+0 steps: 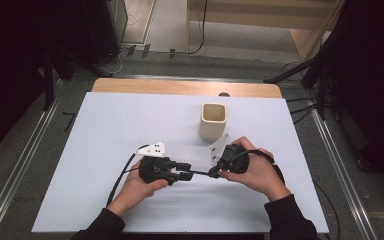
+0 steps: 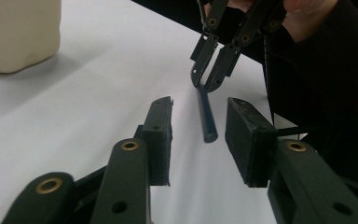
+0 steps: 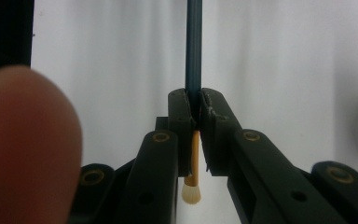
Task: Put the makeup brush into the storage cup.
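White sheeting covers the table (image 1: 105, 150), with grey floor and dark stands around it. I hold the right tongs (image 1: 214, 171) clenched on a thin brush (image 3: 194, 51): its dark blue handle runs forward from the pads, and its orange ferrule and pale bristles sit behind them. I hold the left tongs (image 2: 198, 135) released, pads spread either side of the handle's free end without touching it. Both tongs sit near the table's front edge, tips facing each other. A cream square cup (image 1: 213, 121) stands upright just beyond the right tongs, apart from the brush.
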Action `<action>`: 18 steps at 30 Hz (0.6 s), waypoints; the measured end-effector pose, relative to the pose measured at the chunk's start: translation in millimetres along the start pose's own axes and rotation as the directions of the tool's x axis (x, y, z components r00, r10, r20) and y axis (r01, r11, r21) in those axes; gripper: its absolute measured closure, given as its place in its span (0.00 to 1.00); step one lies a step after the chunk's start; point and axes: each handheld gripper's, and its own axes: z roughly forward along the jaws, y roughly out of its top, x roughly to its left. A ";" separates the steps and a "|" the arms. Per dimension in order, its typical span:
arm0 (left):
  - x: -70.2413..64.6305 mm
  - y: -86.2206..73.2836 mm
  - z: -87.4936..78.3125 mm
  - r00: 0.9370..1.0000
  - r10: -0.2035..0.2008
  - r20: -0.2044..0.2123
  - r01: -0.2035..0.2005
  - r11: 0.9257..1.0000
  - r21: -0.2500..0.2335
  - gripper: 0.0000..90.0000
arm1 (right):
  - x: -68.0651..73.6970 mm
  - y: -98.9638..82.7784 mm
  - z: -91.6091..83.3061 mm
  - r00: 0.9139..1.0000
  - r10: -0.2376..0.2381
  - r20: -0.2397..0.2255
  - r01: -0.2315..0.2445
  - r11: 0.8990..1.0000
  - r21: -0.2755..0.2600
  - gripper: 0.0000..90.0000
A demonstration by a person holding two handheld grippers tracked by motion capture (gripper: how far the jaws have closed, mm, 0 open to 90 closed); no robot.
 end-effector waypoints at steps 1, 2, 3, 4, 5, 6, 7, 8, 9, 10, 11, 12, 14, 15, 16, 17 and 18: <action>-0.6 0.5 0.5 1.000 -0.004 -0.002 0.004 1.000 0.002 0.72 | 0.0 0.0 0.5 1.000 -0.001 -0.006 0.001 1.000 0.001 0.94; -0.8 0.8 0.7 1.000 -0.003 -0.002 0.003 1.000 0.005 0.74 | 0.0 0.0 0.9 1.000 -0.001 -0.005 0.001 1.000 0.002 0.94; -0.9 0.9 0.9 1.000 0.000 -0.002 0.000 1.000 0.009 0.75 | 0.1 0.0 1.0 1.000 0.000 -0.004 0.000 1.000 0.005 0.94; -1.3 0.9 1.6 1.000 -0.004 -0.002 0.004 1.000 0.011 0.77 | 0.4 0.1 0.9 1.000 0.003 -0.002 -0.003 1.000 0.010 0.94; -0.5 1.1 2.0 1.000 0.000 0.004 0.000 1.000 0.023 0.80 | 0.6 0.2 1.0 1.000 0.003 -0.001 -0.003 1.000 0.010 0.94; -0.6 0.9 2.8 1.000 -0.002 0.009 0.002 1.000 0.025 0.82 | 0.6 0.1 1.1 1.000 0.002 0.000 -0.002 1.000 0.008 0.94; -0.7 1.0 3.1 1.000 0.000 0.009 0.000 1.000 0.032 0.85 | 0.5 0.1 0.7 1.000 -0.001 -0.001 0.001 1.000 0.008 0.94; -0.5 0.9 3.3 1.000 0.000 0.010 0.000 0.999 0.034 0.89 | 0.3 -0.1 0.5 1.000 -0.003 -0.005 0.003 1.000 0.004 0.94; 0.1 0.8 3.4 1.000 -0.001 0.018 0.000 1.000 0.031 0.93 | 0.2 -0.4 0.2 1.000 -0.004 -0.006 0.004 1.000 0.003 0.94; 0.0 1.0 2.9 1.000 0.000 0.028 -0.001 1.000 0.027 0.95 | 0.4 -0.8 -0.5 1.000 -0.002 -0.005 0.002 1.000 0.003 0.94; 0.0 1.3 2.4 1.000 0.001 0.030 -0.002 1.000 0.029 0.95 | 0.4 -1.2 -1.2 1.000 0.002 -0.007 -0.002 1.000 -0.002 0.94; 0.4 1.7 2.0 1.000 0.002 0.031 -0.003 0.999 0.032 0.95 | 0.2 -1.3 -1.1 1.000 -0.002 -0.010 0.002 1.000 -0.006 0.94; 0.9 1.8 0.8 1.000 0.003 0.027 -0.004 1.000 0.026 0.95 | 0.0 -1.1 -1.2 1.000 0.000 -0.010 -0.001 1.000 -0.010 0.94; 1.3 2.0 -0.5 1.000 0.003 0.021 -0.003 1.000 0.019 0.95 | -0.5 -1.1 -1.4 1.000 0.007 -0.003 -0.007 1.000 -0.016 0.94; 1.5 2.2 -1.6 1.000 0.005 0.014 -0.005 1.000 0.013 0.96 | -1.3 -1.6 -1.9 1.000 0.017 0.011 -0.016 0.999 -0.029 0.93; 1.8 2.5 -3.0 1.000 0.007 0.004 -0.007 1.000 0.004 0.96 | -1.9 -1.9 -2.1 0.999 0.020 0.026 -0.019 0.999 -0.043 0.91; 1.5 2.9 -4.6 1.000 0.004 -0.003 -0.004 1.000 -0.004 0.96 | -1.9 -2.6 -3.0 0.998 0.041 0.042 -0.038 0.998 -0.053 0.87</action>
